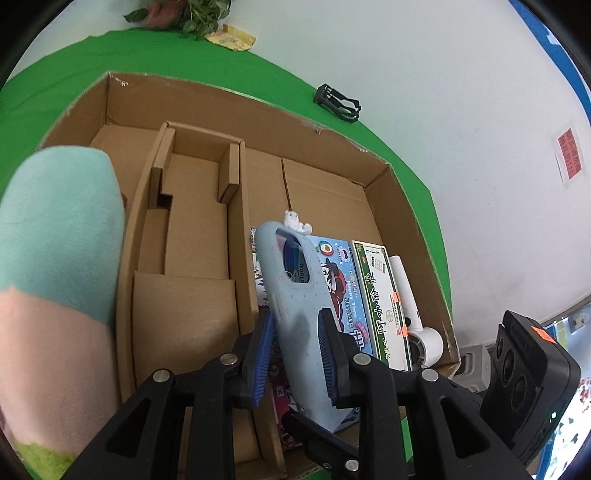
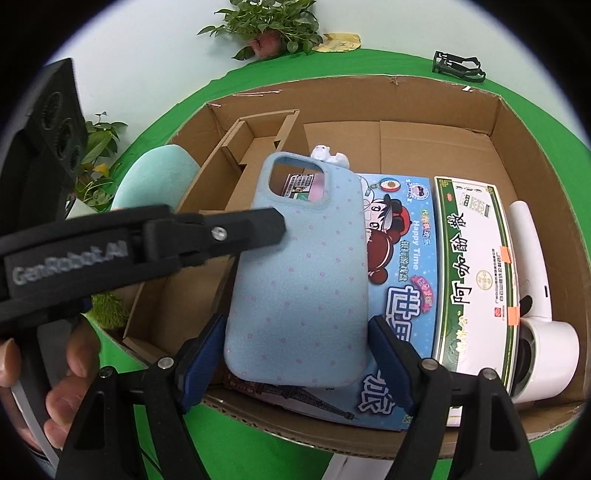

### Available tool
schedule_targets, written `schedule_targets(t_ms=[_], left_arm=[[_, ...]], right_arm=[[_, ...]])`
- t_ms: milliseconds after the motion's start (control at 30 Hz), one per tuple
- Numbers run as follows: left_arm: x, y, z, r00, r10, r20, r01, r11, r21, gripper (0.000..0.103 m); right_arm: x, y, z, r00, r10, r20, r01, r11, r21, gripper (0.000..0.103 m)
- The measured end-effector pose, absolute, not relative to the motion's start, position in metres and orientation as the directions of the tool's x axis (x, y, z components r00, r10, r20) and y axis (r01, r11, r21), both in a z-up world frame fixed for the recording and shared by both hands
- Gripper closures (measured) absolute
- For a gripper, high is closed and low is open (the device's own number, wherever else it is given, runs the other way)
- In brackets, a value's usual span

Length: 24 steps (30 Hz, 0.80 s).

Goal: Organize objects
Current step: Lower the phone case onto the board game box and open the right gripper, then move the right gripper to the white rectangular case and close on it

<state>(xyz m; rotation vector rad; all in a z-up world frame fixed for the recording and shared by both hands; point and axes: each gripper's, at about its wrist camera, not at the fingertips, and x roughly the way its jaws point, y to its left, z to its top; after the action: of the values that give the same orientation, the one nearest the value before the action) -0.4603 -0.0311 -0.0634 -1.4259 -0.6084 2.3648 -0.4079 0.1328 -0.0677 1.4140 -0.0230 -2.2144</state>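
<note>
A light blue phone case (image 1: pixel 295 295) with pink dots and a small white figure on its top is held edge-on by my left gripper (image 1: pixel 295 343), which is shut on it above the cardboard box (image 1: pixel 413 206). In the right wrist view the case (image 2: pixel 299 280) faces me flat, with the left gripper's finger (image 2: pixel 258 229) pressed on its left side. My right gripper (image 2: pixel 295 354) is open, its blue pads either side of the case's lower end without touching it. The case hangs over a blue cartoon box (image 2: pixel 402 266).
In the box lie a green-and-white box (image 2: pixel 476 273), a white hair dryer (image 2: pixel 535 295) and a cardboard divider insert (image 1: pixel 192 221). A mint and pink plush (image 1: pixel 55 258) sits left of the box. A black clip (image 2: pixel 458 66) and potted plants (image 2: pixel 266 26) stand on the green cloth.
</note>
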Motion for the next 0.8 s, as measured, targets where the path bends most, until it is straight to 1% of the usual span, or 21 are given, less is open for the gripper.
schedule_targets(t_ms=[167,300,467,500,533,600,633,700,733,767,800], left_arm=[[-0.446,-0.040,-0.047,-0.494,0.432,-0.754,-0.042,-0.878,-0.476,0.079],[-0.437,-0.045,-0.047,-0.505,0.403,-0.763,-0.028,-0.891,-0.452,0.079],[-0.416,-0.046,-0.044,-0.546,0.355,-0.759,-0.043,-0.917,-0.398,0.079],[-0.412,-0.045,-0.041,-0.561,0.342,-0.754,-0.045,-0.922,-0.385,0.076],[-0.405,-0.045,-0.036,-0.580,0.330,-0.745,-0.049,-0.927,-0.372,0.074],[-0.391,-0.043,-0.026,-0.629,0.296,-0.719,-0.054,-0.939,-0.339,0.057],[-0.383,-0.042,-0.021,-0.656,0.273,-0.704,-0.051,-0.946,-0.320,0.053],[-0.368,-0.040,-0.007,-0.717,0.226,-0.660,-0.047,-0.960,-0.277,0.035],[-0.356,-0.037,0.002,-0.762,0.187,-0.620,-0.043,-0.970,-0.240,0.031],[-0.347,-0.034,0.009,-0.792,0.150,-0.591,-0.031,-0.978,-0.207,0.023],[-0.336,-0.031,0.016,-0.821,0.113,-0.559,-0.015,-0.984,-0.177,0.012]], right_arm=[[-0.405,0.142,-0.065,-0.333,-0.468,-0.819,0.410,-0.854,0.321,0.024],[-0.406,0.142,-0.067,-0.318,-0.505,-0.802,0.412,-0.836,0.363,0.024],[-0.400,0.132,-0.065,-0.320,-0.512,-0.797,0.450,-0.822,0.348,0.023],[-0.397,0.132,-0.063,-0.329,-0.510,-0.794,0.459,-0.822,0.337,0.023],[-0.395,0.133,-0.061,-0.336,-0.514,-0.789,0.467,-0.819,0.334,0.023],[-0.388,0.138,-0.056,-0.366,-0.509,-0.779,0.478,-0.821,0.312,0.021],[-0.384,0.140,-0.054,-0.385,-0.494,-0.779,0.477,-0.830,0.291,0.019],[-0.371,0.149,-0.046,-0.468,-0.423,-0.776,0.462,-0.866,0.193,0.010],[-0.365,0.152,-0.043,-0.503,-0.391,-0.771,0.451,-0.880,0.152,0.006],[-0.355,0.157,-0.036,-0.558,-0.344,-0.755,0.434,-0.897,0.088,0.000],[-0.343,0.163,-0.028,-0.611,-0.311,-0.728,0.421,-0.907,0.035,0.001]])
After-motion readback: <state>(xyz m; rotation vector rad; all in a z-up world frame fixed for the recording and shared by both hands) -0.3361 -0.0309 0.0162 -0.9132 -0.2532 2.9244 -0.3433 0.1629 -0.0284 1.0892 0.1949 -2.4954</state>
